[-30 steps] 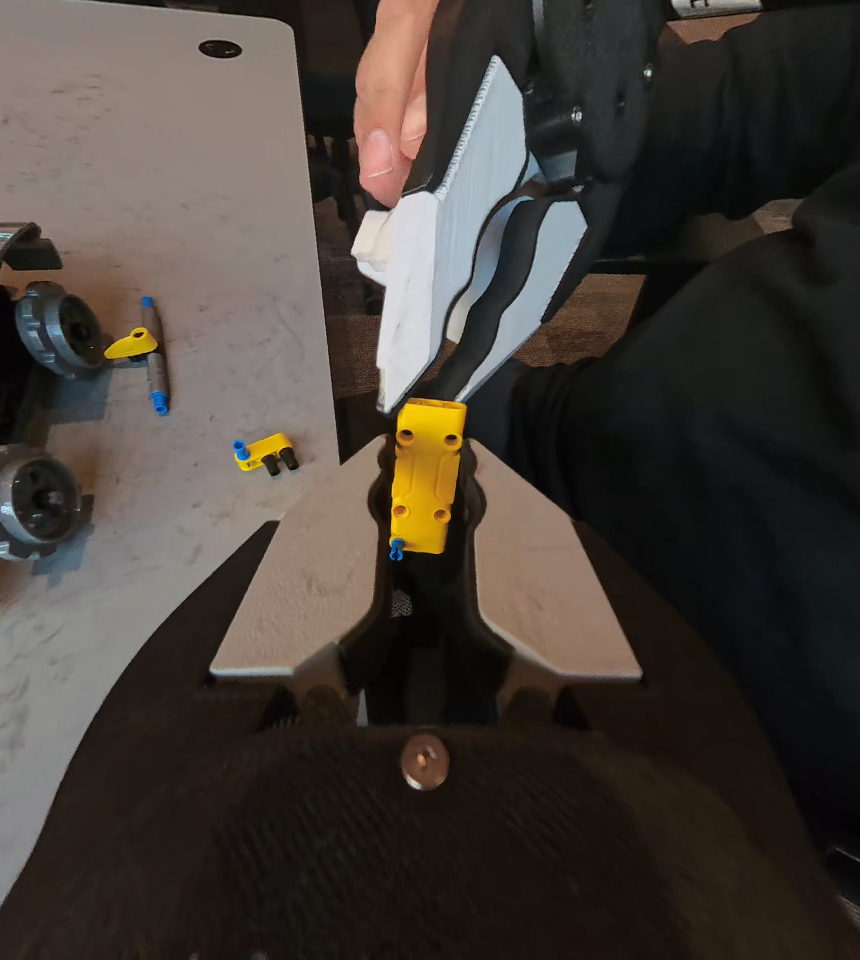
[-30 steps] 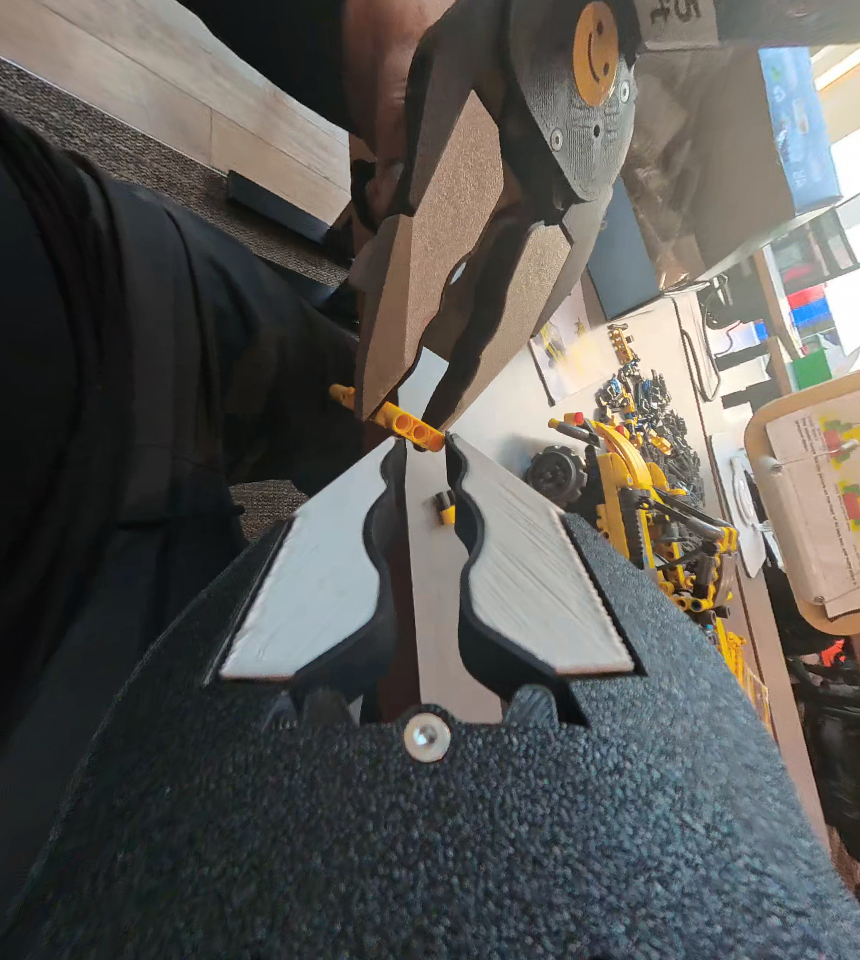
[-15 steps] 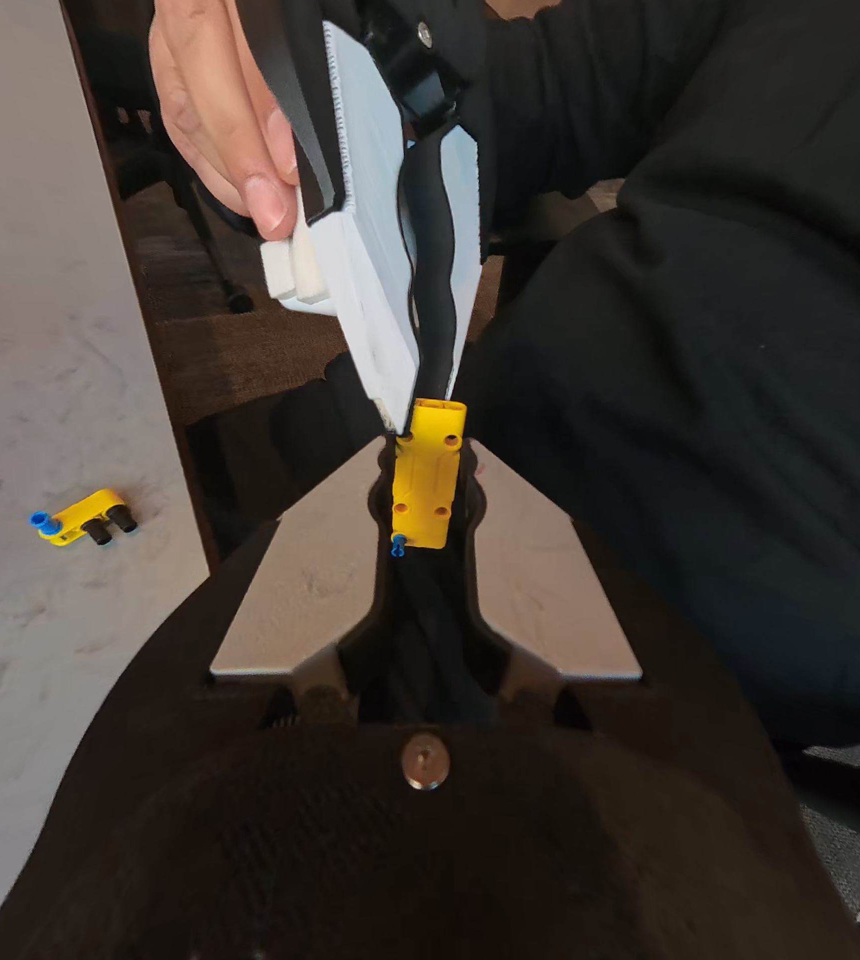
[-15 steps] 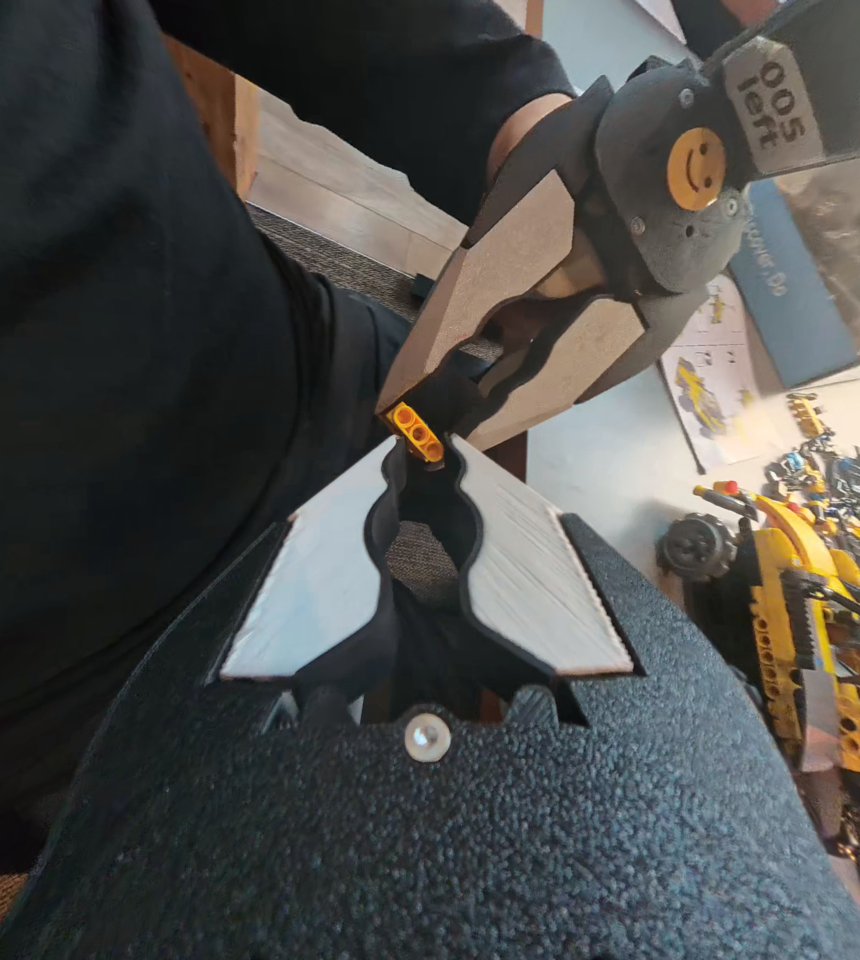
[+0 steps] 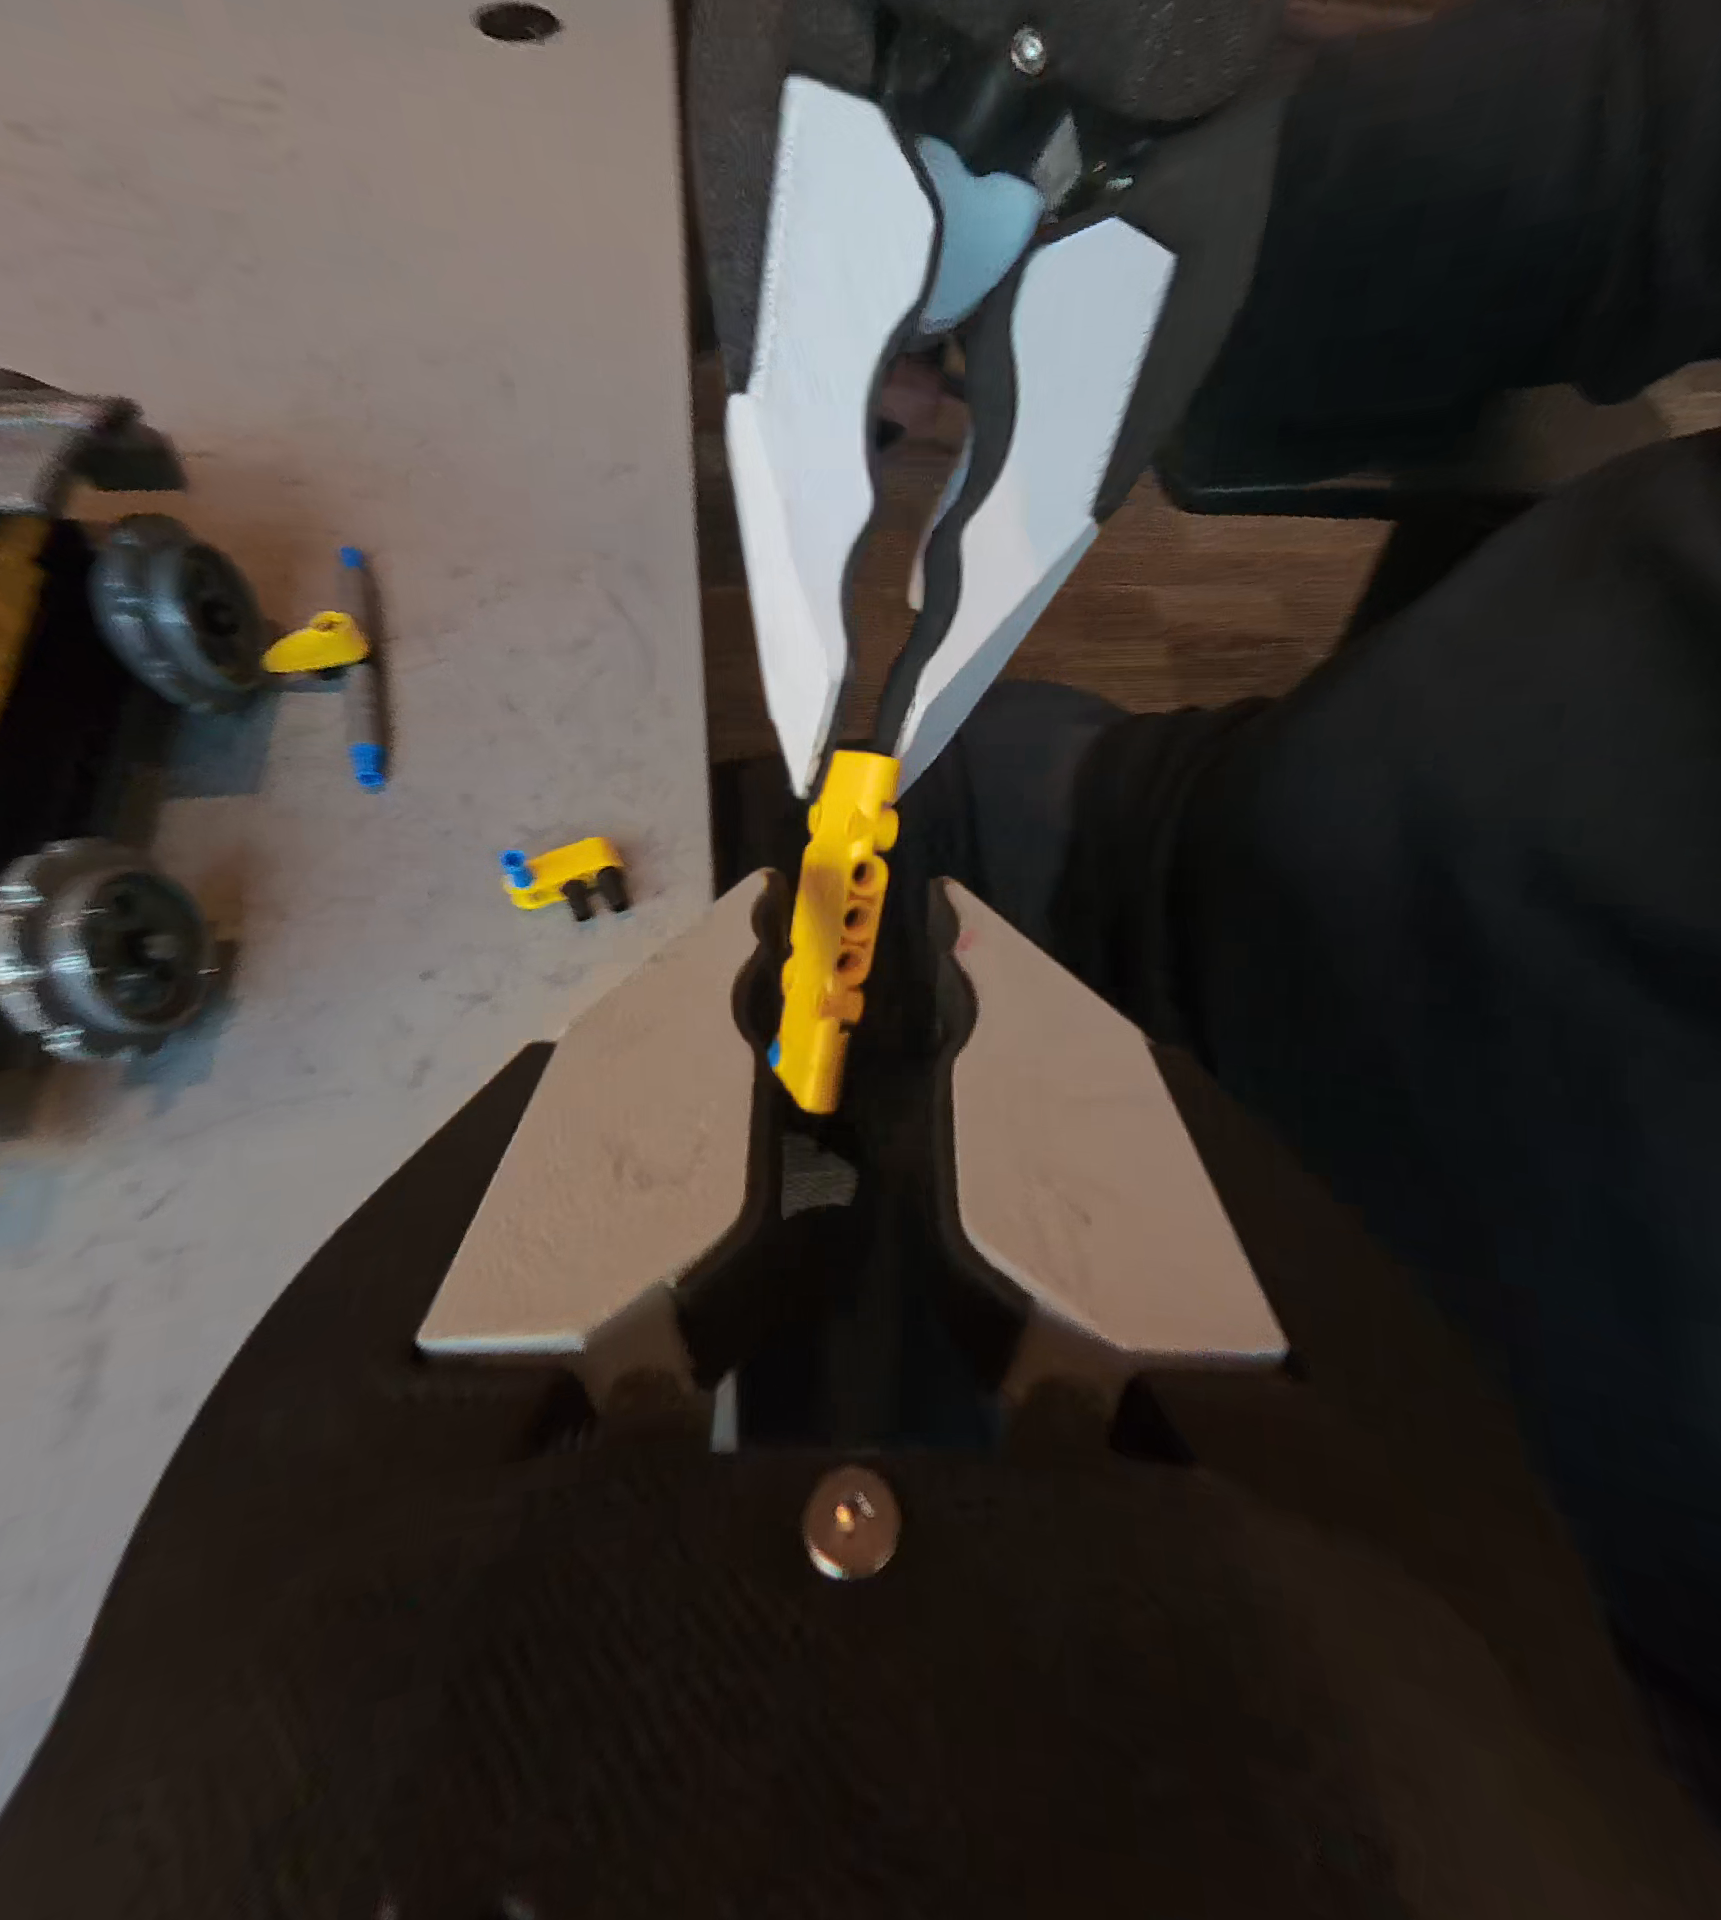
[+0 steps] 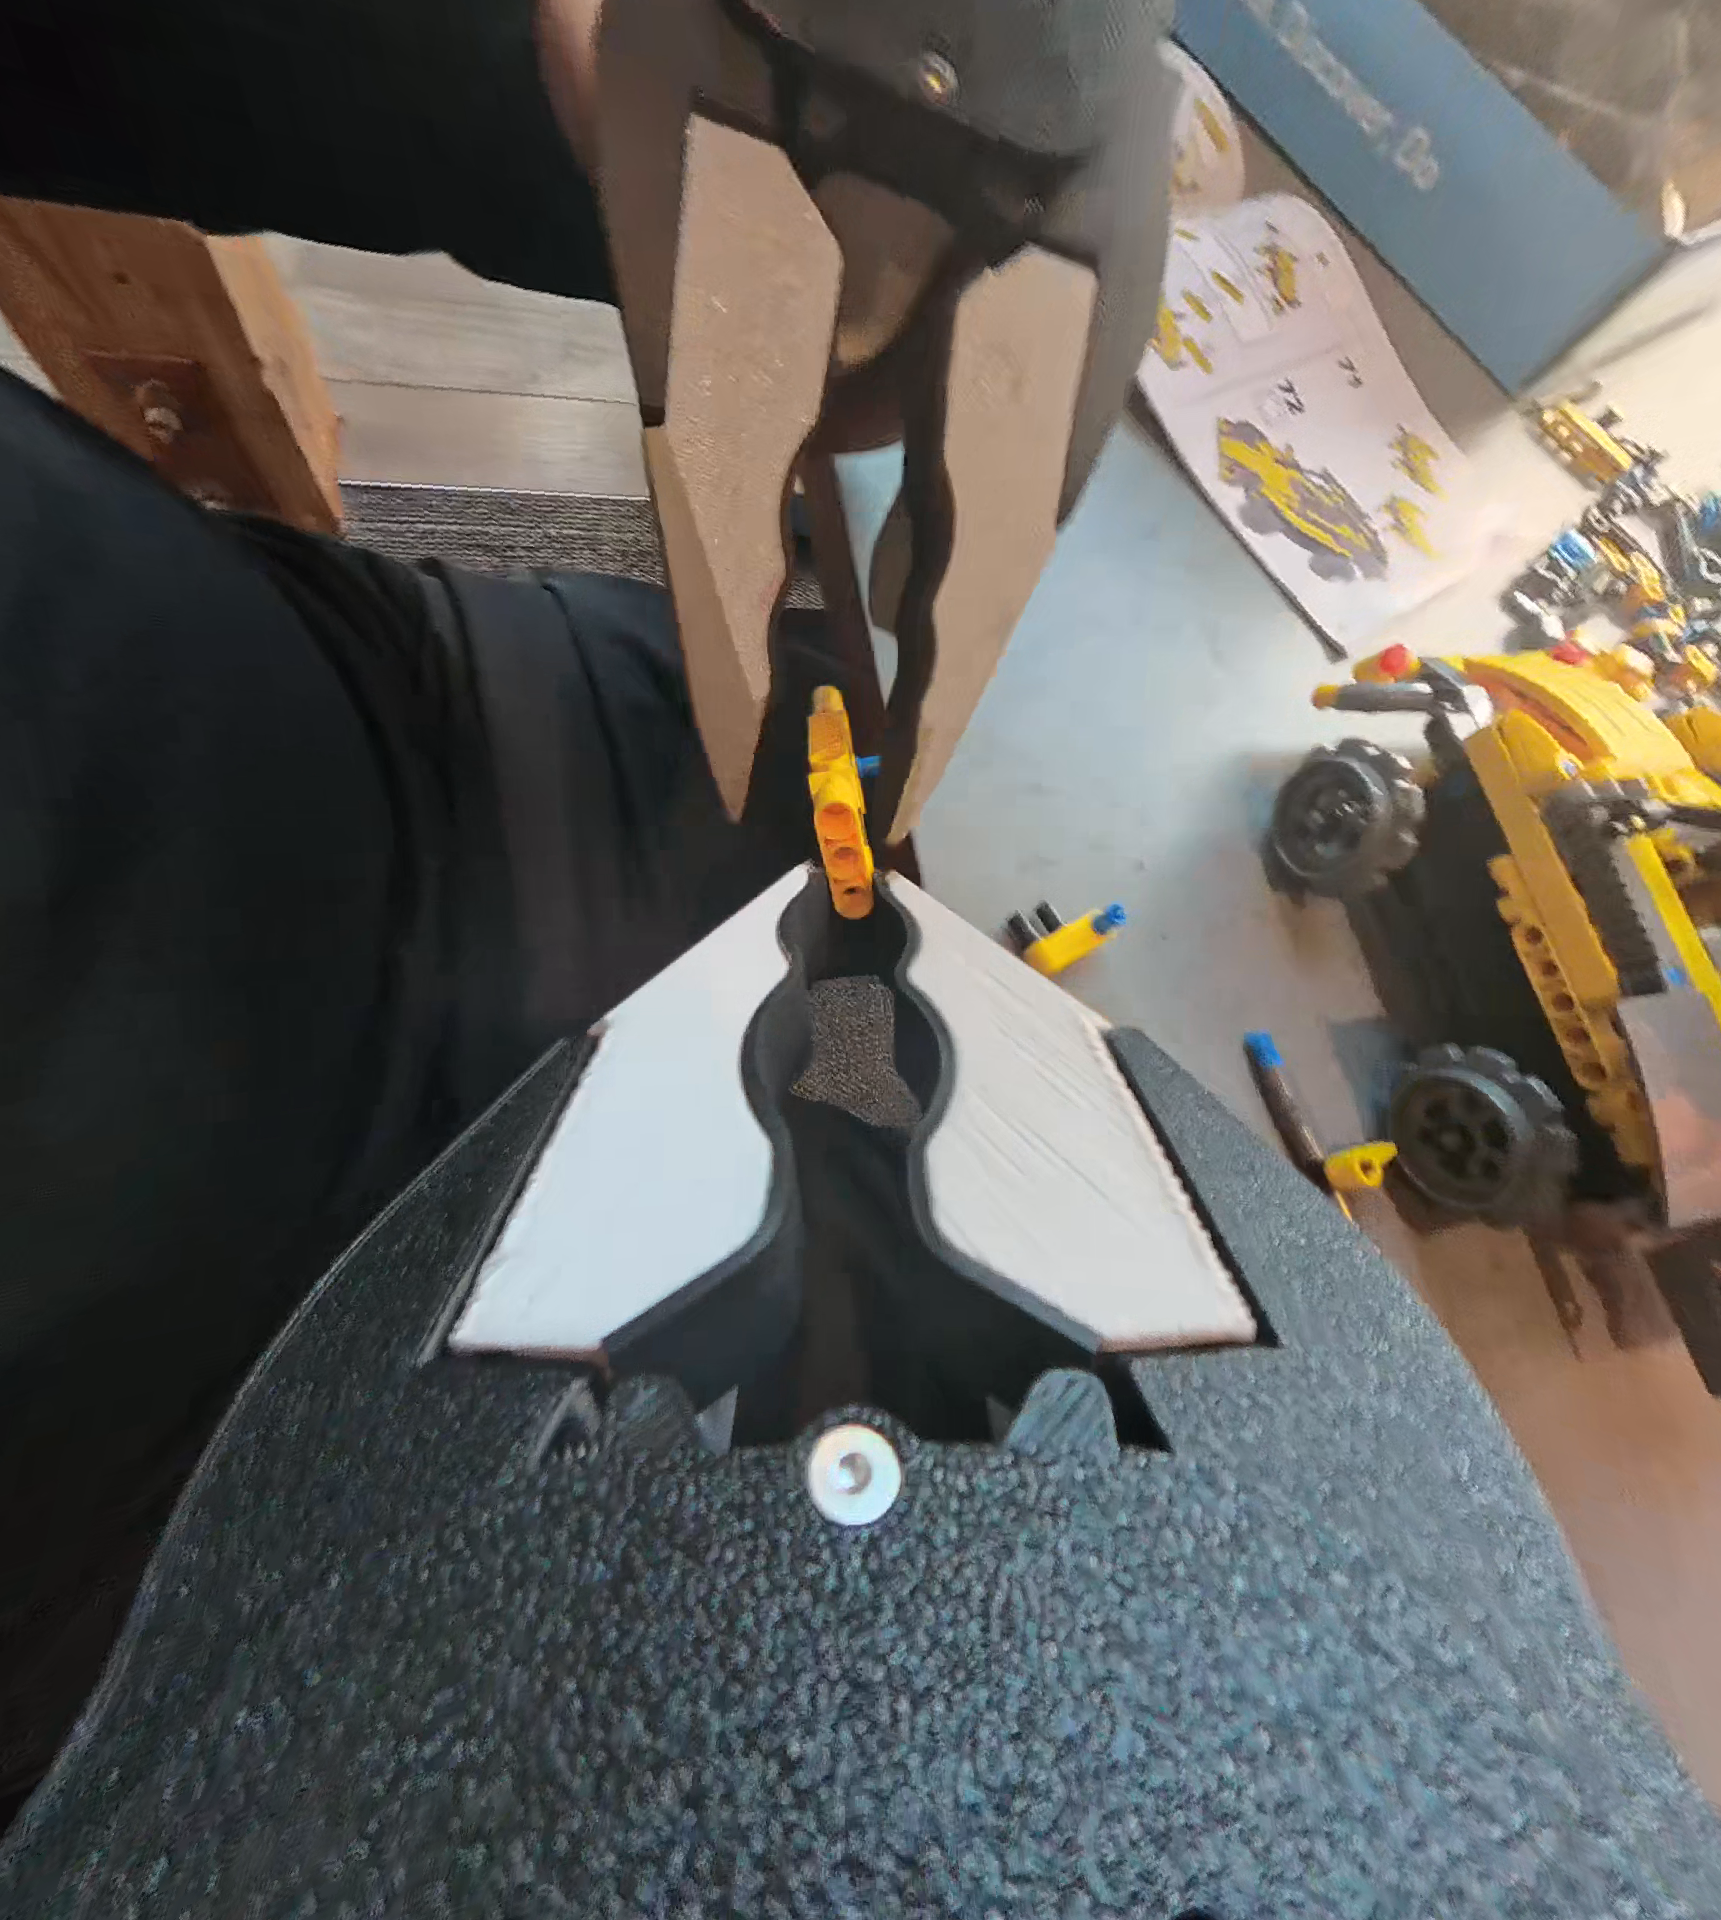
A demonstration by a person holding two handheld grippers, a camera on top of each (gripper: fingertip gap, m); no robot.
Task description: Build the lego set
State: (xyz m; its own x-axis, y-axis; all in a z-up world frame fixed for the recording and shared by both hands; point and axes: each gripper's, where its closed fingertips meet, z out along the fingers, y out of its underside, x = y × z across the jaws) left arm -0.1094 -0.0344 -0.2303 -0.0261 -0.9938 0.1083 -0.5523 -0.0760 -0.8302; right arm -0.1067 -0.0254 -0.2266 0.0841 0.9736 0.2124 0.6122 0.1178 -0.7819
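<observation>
A small yellow perforated plastic beam (image 5: 840, 940) (judged light, stiff, best pinched at its ends) is held off the grey surface (image 5: 316, 312); the left gripper (image 5: 851, 935) jaws stand parted around it, while the right gripper (image 6: 843, 883) jaws are clenched on its tip. On the surface lie a yellow-and-black toy vehicle (image 6: 1583, 935) and a small yellow connector (image 5: 565, 873), well apart from the beam.

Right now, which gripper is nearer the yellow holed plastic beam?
Right: the right gripper is shut on the beam at one end; the left gripper stands open around its other end, contact unclear.
</observation>
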